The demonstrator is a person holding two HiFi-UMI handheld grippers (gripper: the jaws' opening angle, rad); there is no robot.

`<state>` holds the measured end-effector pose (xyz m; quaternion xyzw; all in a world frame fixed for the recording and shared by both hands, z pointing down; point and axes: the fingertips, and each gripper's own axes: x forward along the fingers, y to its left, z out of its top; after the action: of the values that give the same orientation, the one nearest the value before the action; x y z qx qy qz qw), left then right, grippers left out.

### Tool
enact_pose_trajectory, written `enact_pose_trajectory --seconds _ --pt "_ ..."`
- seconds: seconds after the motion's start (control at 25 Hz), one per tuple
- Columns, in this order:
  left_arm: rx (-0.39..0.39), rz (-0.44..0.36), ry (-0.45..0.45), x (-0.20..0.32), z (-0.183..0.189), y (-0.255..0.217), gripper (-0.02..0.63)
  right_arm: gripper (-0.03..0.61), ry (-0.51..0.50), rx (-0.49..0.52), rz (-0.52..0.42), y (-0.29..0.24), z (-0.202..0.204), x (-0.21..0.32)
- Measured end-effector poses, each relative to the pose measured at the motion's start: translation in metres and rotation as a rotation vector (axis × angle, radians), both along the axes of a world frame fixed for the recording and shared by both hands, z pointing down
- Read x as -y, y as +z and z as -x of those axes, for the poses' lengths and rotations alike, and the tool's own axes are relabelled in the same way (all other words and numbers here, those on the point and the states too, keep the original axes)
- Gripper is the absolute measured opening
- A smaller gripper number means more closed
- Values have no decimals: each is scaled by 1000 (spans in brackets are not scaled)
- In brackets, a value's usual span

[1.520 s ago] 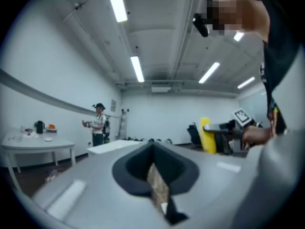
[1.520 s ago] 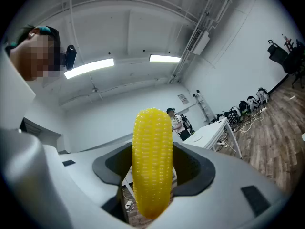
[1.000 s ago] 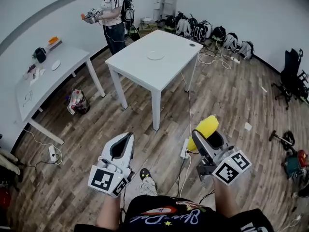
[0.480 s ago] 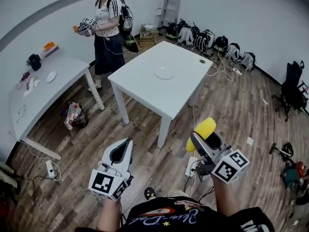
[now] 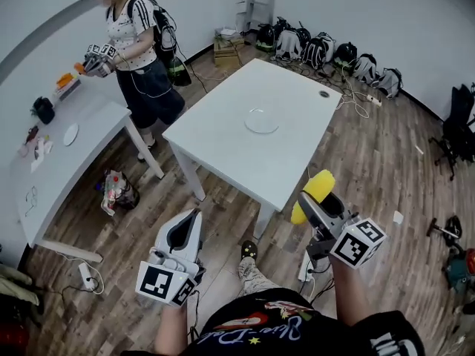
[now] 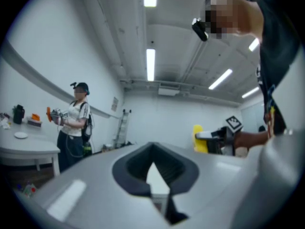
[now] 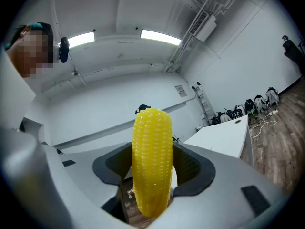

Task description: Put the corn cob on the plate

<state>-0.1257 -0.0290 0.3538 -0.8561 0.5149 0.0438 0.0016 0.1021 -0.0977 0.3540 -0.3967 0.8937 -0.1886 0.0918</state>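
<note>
My right gripper (image 5: pixel 315 199) is shut on a yellow corn cob (image 5: pixel 314 194), held up over the wooden floor just short of the white table (image 5: pixel 223 136). In the right gripper view the corn cob (image 7: pixel 151 161) stands upright between the jaws of that gripper (image 7: pixel 151 175). A clear round plate (image 5: pixel 261 120) lies near the middle of the table, well ahead of both grippers. My left gripper (image 5: pixel 185 232) hangs lower left, its jaws together with nothing in them; the left gripper view shows the same gripper (image 6: pixel 155 173) pointing up, with the corn (image 6: pixel 200 138) off to the right.
A person (image 5: pixel 133 47) holding grippers stands by a second white table (image 5: pixel 63 162) at the left, which carries small items and a small plate (image 5: pixel 70 133). Backpacks (image 5: pixel 319 50) line the far wall. A bag (image 5: pixel 119 191) and cables lie on the floor; a chair (image 5: pixel 459 117) stands right.
I have walked closer to the white table; it and the plate sit nearer and lower in view. Both grippers keep their pose, corn still held. The other person has shifted left.
</note>
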Motion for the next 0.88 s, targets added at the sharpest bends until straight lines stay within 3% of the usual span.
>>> enact_pose_trajectory --seconds 0.28,0.52,0.88 --pt "47 -25 -72 153 27 -3 -11 265 -32 -38 20 13 21 149" --pt "57 -12 -23 239 10 4 -11 265 -90 -143 54 39 31 241" --pt "103 62 -6 303 33 10 -11 262 -156 -473 172 102 52 361"
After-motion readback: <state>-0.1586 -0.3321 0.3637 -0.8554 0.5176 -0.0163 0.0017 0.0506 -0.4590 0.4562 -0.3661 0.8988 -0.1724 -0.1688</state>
